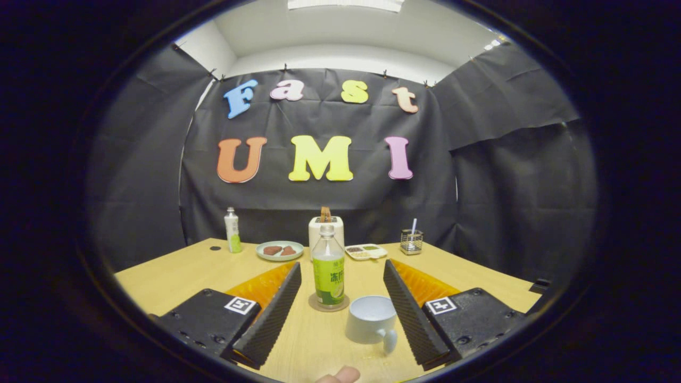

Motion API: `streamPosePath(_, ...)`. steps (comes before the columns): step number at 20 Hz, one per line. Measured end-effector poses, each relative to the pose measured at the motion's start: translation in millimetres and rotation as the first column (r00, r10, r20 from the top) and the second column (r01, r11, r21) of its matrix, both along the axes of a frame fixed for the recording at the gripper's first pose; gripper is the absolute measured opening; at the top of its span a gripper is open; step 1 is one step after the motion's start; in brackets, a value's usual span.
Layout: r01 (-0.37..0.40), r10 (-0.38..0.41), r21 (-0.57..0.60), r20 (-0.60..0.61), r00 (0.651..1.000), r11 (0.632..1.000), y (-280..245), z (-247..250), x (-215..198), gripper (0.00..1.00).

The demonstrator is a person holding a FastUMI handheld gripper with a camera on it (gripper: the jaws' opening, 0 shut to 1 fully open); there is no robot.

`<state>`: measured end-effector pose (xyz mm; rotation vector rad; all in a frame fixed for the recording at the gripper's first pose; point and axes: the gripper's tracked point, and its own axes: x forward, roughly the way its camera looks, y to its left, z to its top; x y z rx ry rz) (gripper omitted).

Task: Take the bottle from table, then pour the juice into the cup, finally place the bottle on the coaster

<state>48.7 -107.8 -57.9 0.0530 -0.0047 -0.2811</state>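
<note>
Standing upright on the coaster [314, 305], the bottle [328, 268] is sitting between the gripper [342, 276] fingers, which are spreading wide and touching nothing. The cup [371, 319] is resting just beside the bottle on the table [175, 276].

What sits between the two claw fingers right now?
In the gripper view, the bottle on its coaster and the cup sit between the open claw fingers.
</note>
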Motion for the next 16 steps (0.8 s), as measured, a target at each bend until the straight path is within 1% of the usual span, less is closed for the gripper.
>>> streamPosePath(4, -0.043, 0.043, 0.017, -0.001, 0.999, 0.999, 9, 16, -39, 1.00)
streamPosePath(8, -0.044, 0.044, 0.007, -0.033, 0.998, 0.999, 8, 24, -72, 1.00)
streamPosePath(11, -0.030, 0.027, -0.046, -0.077, 0.997, 0.998, 8, 28, -89, 1.00)
streamPosePath(14, -0.052, 0.035, -0.116, -0.141, 0.989, 0.992, 15, 29, -97, 1.00)
streamPosePath(16, -0.052, 0.022, -0.166, -0.175, 0.984, 0.985, 15, 28, -99, 1.00)
